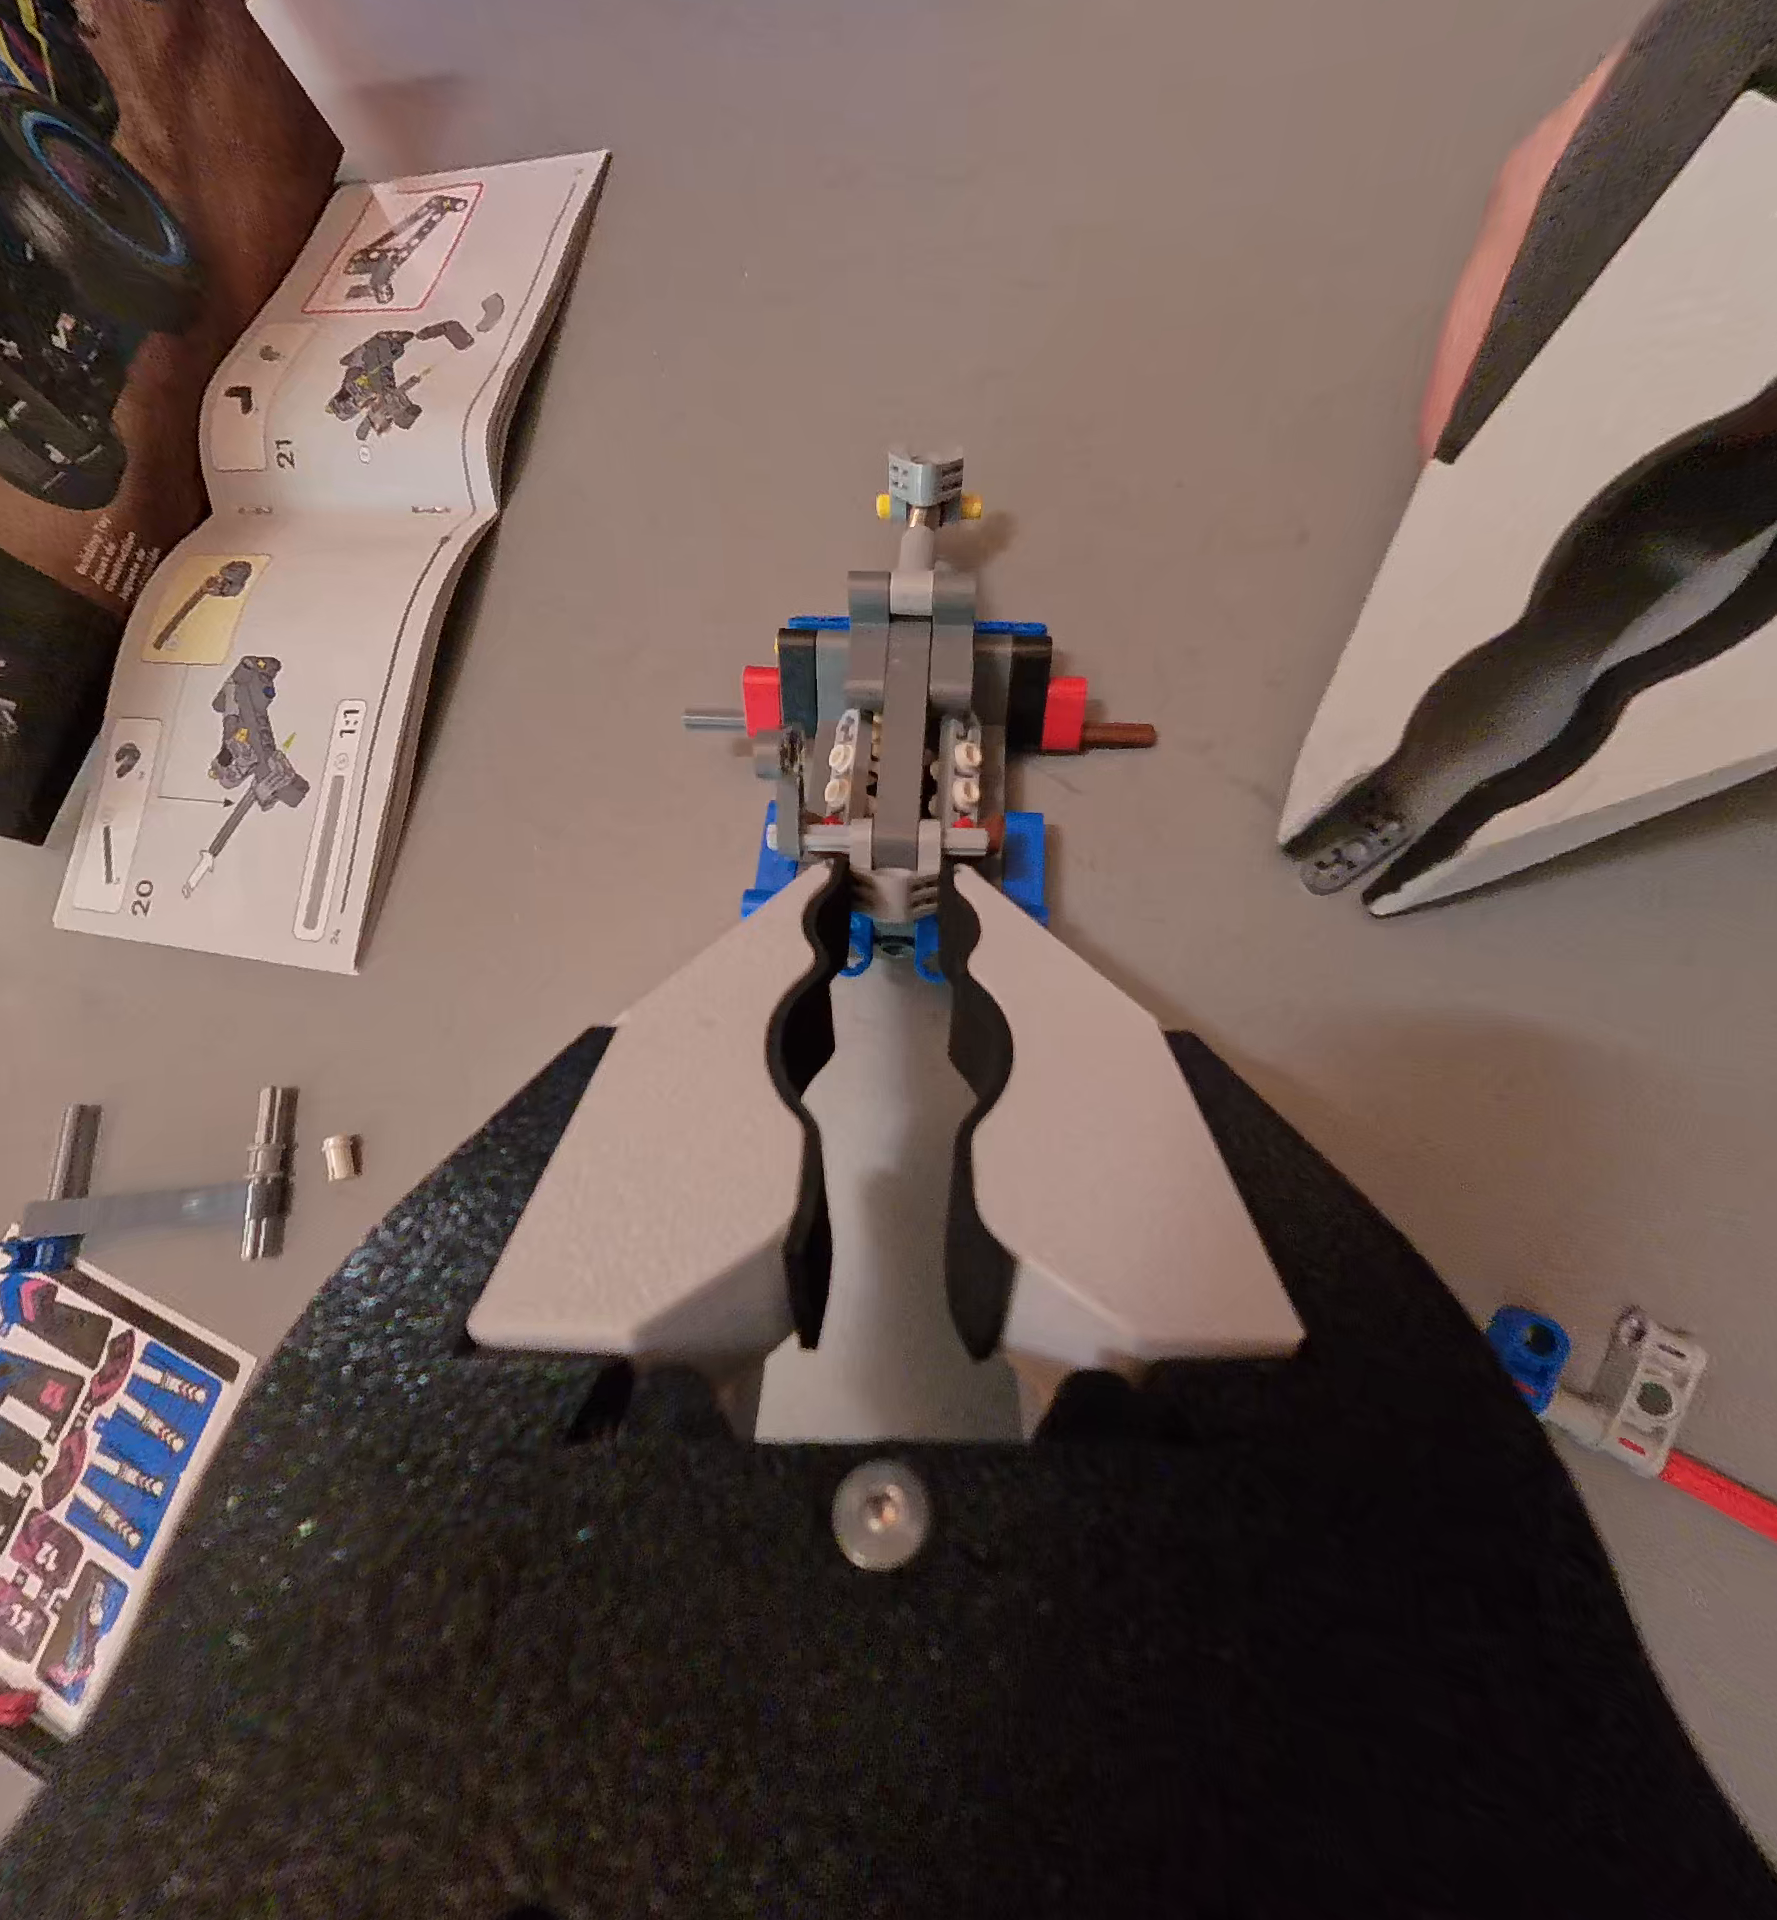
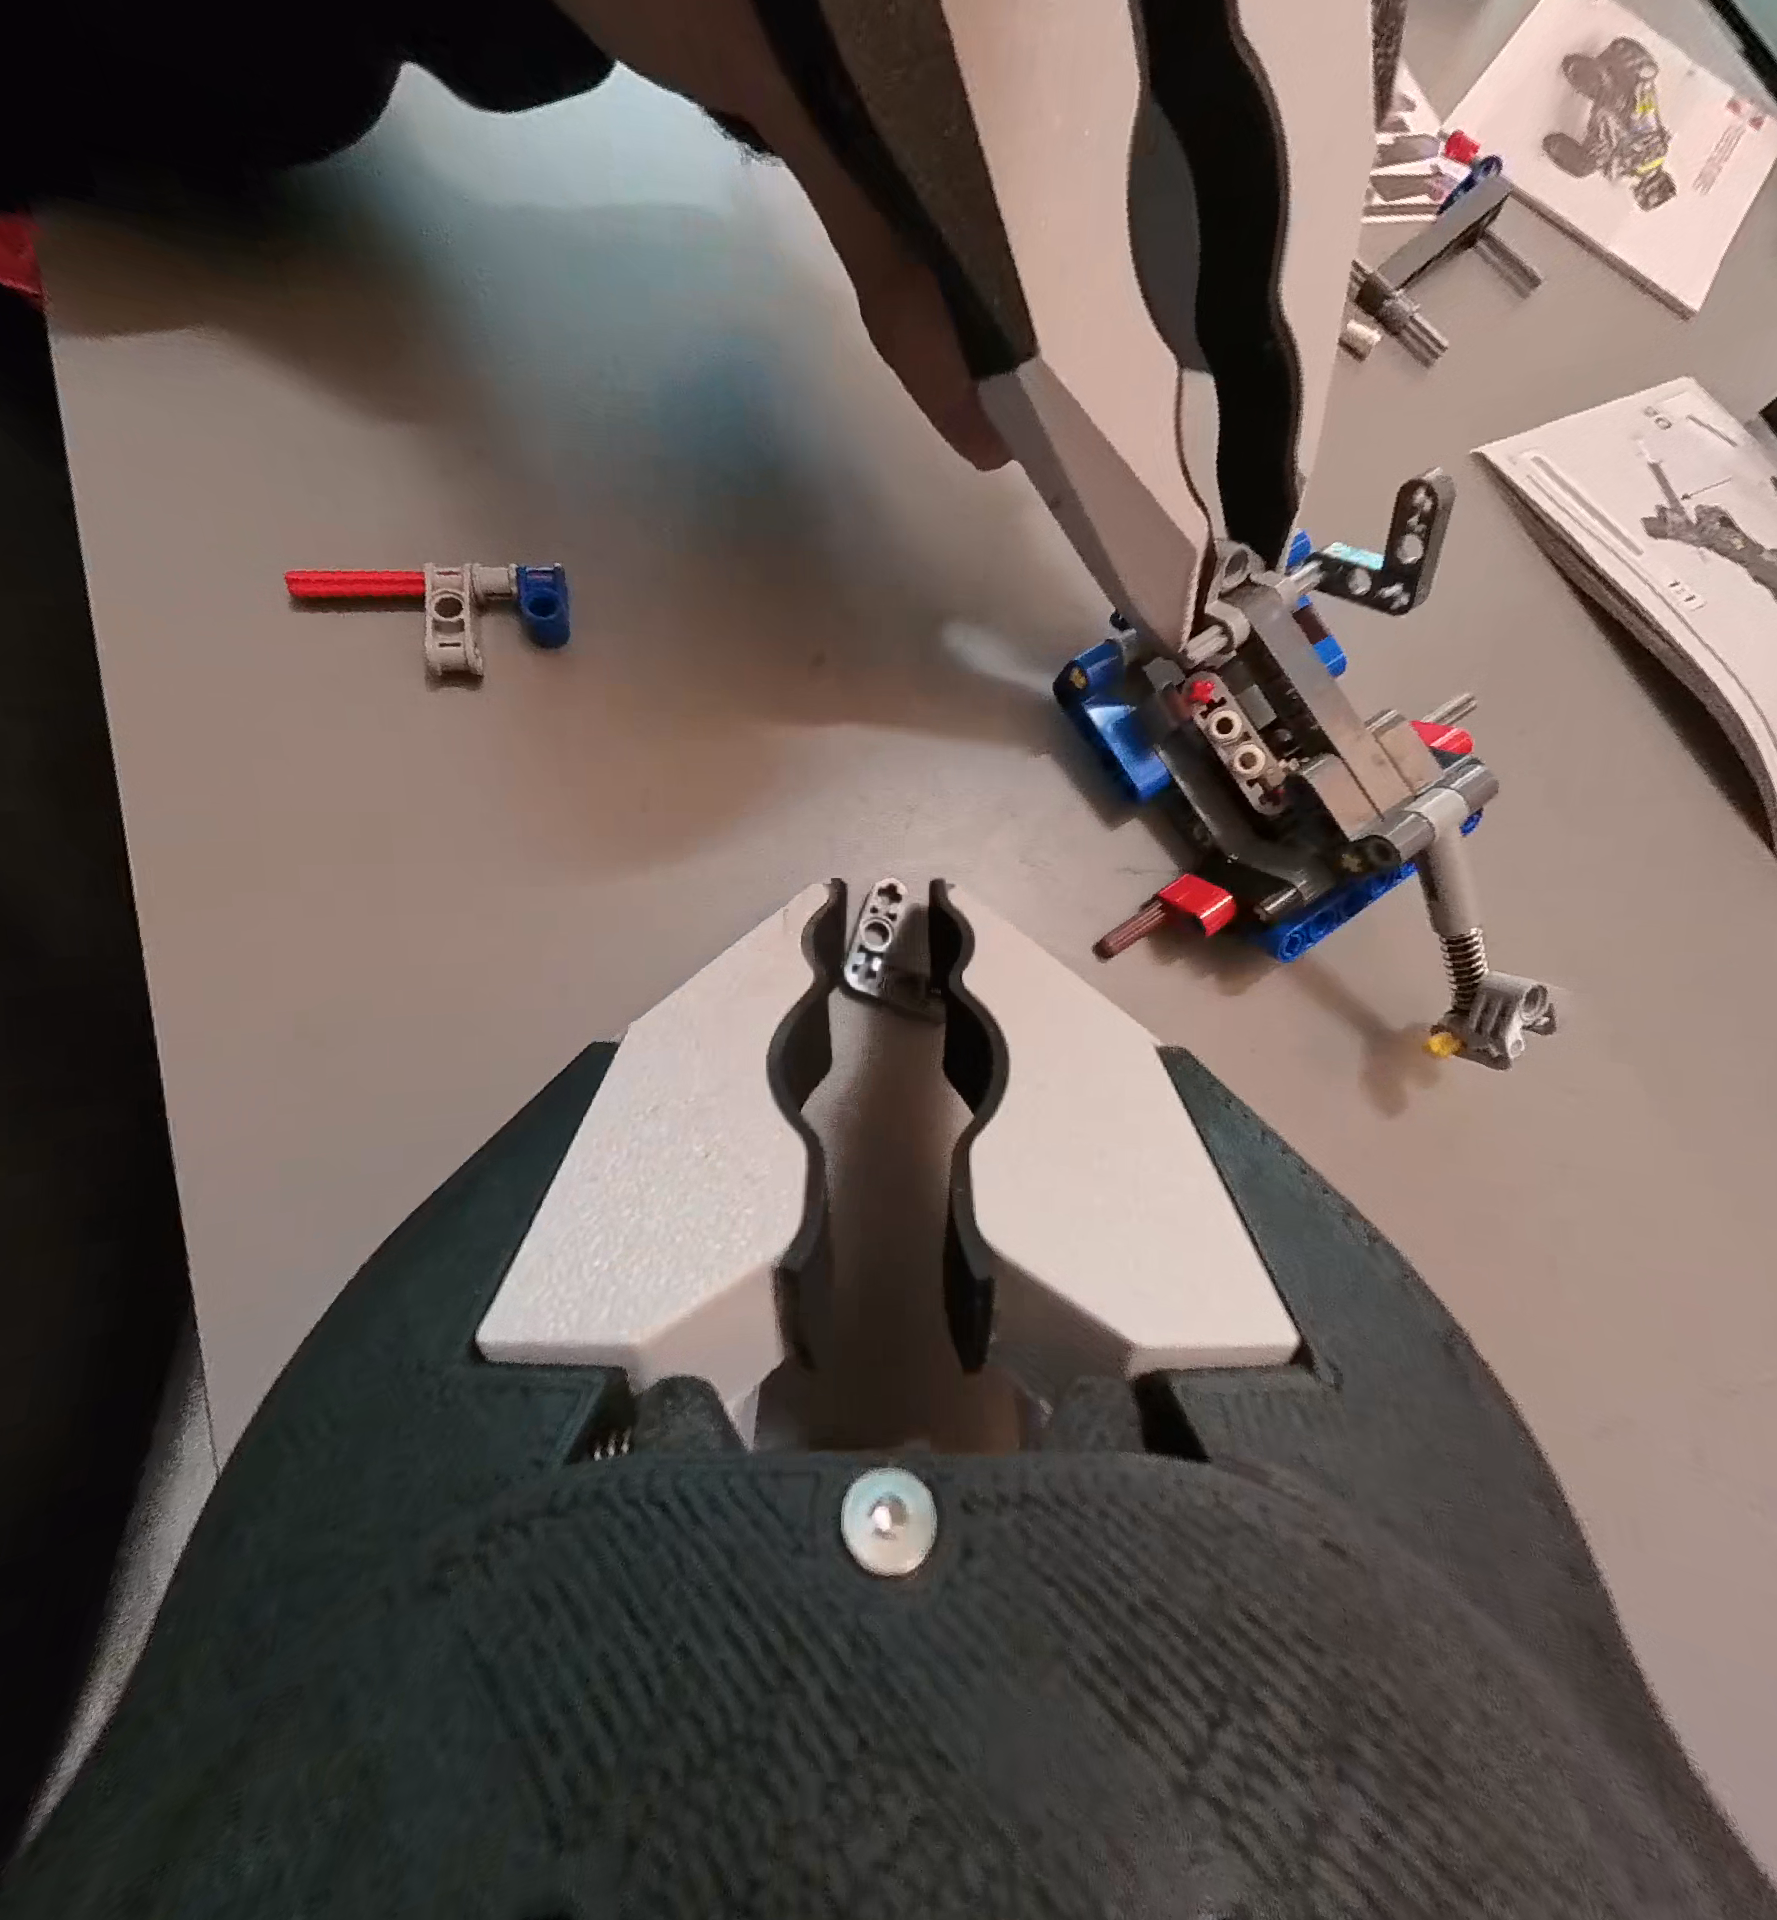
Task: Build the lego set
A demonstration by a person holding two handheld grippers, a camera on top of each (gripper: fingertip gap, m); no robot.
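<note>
My left claw (image 1: pixel 894 894) clamps the model's (image 1: pixel 899 727) near end, its long axis pointing straight away; my right claw (image 2: pixel 889 925) pinches a black L-beam (image 2: pixel 876 940), well apart.

The brick model (image 1: pixel 899 727) is set on the counter (image 1: pixel 1123 312) directly ahead of the left tool (image 1: pixel 894 894), its near end caught between the fingertips. An open booklet (image 1: pixel 344 540) is laid ahead and to the left, with loose rods (image 1: pixel 177 1195) and a sticker sheet (image 1: pixel 53 1455) found nearer on that side. A small brick piece (image 1: pixel 1632 1392) is placed to the right. The right tool (image 2: pixel 889 914), ahead and to the right, is closed on a small beam (image 2: pixel 876 935), with the model ahead and right of it.
</note>
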